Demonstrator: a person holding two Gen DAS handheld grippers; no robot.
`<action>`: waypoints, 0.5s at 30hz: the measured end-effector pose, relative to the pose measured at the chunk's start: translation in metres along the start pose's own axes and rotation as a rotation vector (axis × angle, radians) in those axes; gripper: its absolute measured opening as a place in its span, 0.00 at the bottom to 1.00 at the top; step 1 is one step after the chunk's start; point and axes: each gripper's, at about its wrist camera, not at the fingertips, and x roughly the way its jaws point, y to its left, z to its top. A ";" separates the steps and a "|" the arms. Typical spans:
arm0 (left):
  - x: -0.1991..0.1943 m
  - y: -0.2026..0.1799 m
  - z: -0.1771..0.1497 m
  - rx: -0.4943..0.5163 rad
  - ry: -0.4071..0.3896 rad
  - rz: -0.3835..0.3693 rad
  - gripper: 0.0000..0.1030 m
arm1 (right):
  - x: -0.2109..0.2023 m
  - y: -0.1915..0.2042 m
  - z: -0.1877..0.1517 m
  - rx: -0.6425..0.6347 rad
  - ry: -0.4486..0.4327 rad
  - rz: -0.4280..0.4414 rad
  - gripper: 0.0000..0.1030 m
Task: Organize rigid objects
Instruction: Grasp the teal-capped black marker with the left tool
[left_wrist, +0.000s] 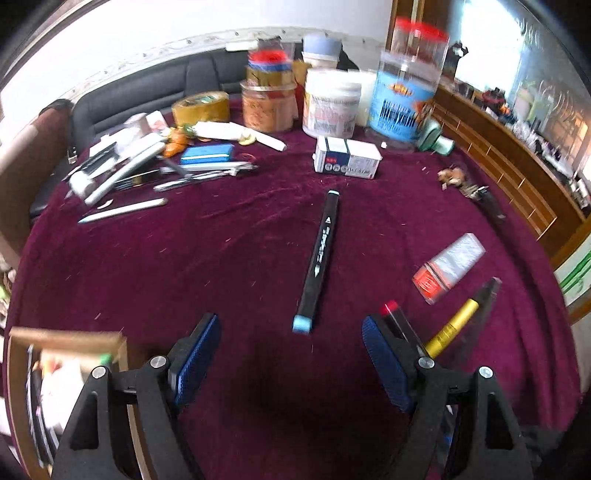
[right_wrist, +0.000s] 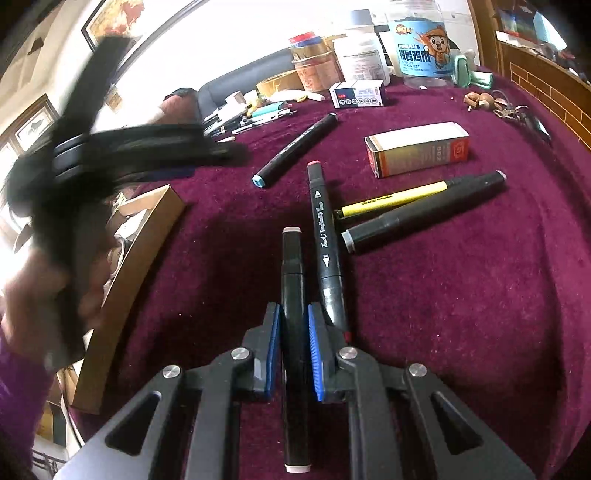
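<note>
The right tongs (right_wrist: 293, 332) pinch a black marker (right_wrist: 291, 266) with pale end caps, lengthwise between the blue pads, over the maroon bench (right_wrist: 461, 314). Just beside it lies a red-capped marker (right_wrist: 323, 229). The left tongs (left_wrist: 291, 354) are spread wide and empty above a blue-capped marker (left_wrist: 319, 258). A cardboard box (right_wrist: 147, 236) sits at the bench's left edge.
</note>
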 end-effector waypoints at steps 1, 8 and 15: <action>0.012 -0.003 0.004 0.004 0.013 0.008 0.80 | 0.000 -0.002 0.001 0.005 0.001 0.006 0.14; 0.044 -0.017 0.008 0.026 0.021 0.057 0.43 | 0.000 -0.006 0.000 0.010 0.000 0.014 0.14; 0.012 -0.018 -0.021 0.072 0.012 0.075 0.14 | -0.001 -0.005 0.000 0.007 0.001 0.013 0.14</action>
